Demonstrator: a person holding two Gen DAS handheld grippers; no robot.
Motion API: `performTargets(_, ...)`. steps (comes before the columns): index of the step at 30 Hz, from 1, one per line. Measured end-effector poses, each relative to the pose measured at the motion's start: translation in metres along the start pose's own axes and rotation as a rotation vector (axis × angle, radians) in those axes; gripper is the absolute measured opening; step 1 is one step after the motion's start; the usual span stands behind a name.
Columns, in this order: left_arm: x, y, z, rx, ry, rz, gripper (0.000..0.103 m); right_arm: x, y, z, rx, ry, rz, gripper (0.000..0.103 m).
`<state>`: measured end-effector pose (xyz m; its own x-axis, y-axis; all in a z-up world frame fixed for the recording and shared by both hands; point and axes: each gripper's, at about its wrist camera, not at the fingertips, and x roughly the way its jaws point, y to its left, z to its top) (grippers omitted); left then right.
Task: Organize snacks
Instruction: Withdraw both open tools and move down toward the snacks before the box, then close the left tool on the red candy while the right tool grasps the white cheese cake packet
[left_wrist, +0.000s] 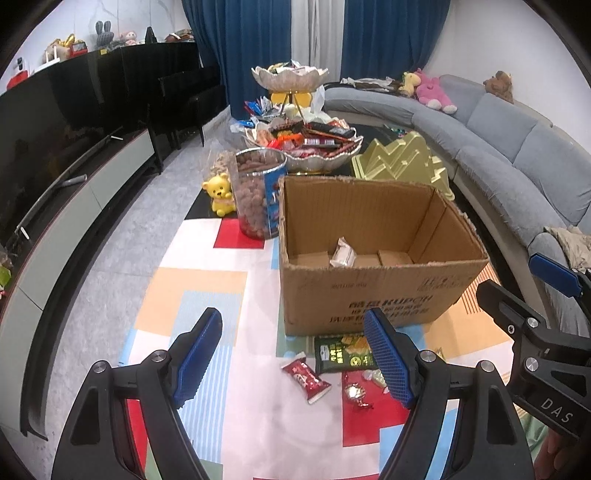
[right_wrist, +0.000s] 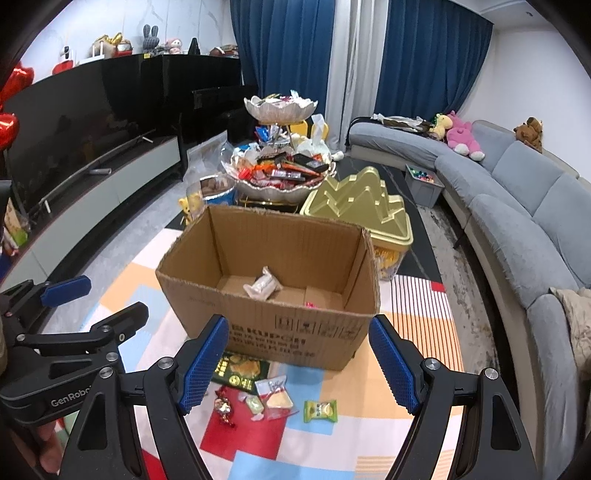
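Two grippers hang over a colourful mat, and both are wide open with nothing between the blue pads. The left gripper is above the mat in front of the box. The right gripper is just beside it, also facing the box.

The box is open at the top and stands on the mat. Inside, on its bottom, lies one pale packet, and in the right view a small pink thing is near the front wall; I cannot tell what it is.

Several snacks lie loose on the mat in front of the box. A dark green pack touches the foot of the box. Near it are a red packet, a red-gold candy, a clear bag with a yellow piece and a small green packet.

Behind the box stand a jar of brown snacks, a yellow bear, a gold lid shaped like mountains, and a tiered bowl full of snacks. A grey sofa curves along the right.
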<state>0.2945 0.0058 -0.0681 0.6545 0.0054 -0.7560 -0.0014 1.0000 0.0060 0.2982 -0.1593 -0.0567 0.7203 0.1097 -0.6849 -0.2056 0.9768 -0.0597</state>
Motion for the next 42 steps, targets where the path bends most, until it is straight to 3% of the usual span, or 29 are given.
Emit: performTargets(42, 0.11, 0.012, -0.07, -0.029, 0.216, 0.012, 0.079, 0.111, 0.009, -0.074, -0.006, 0.269, 0.044, 0.079)
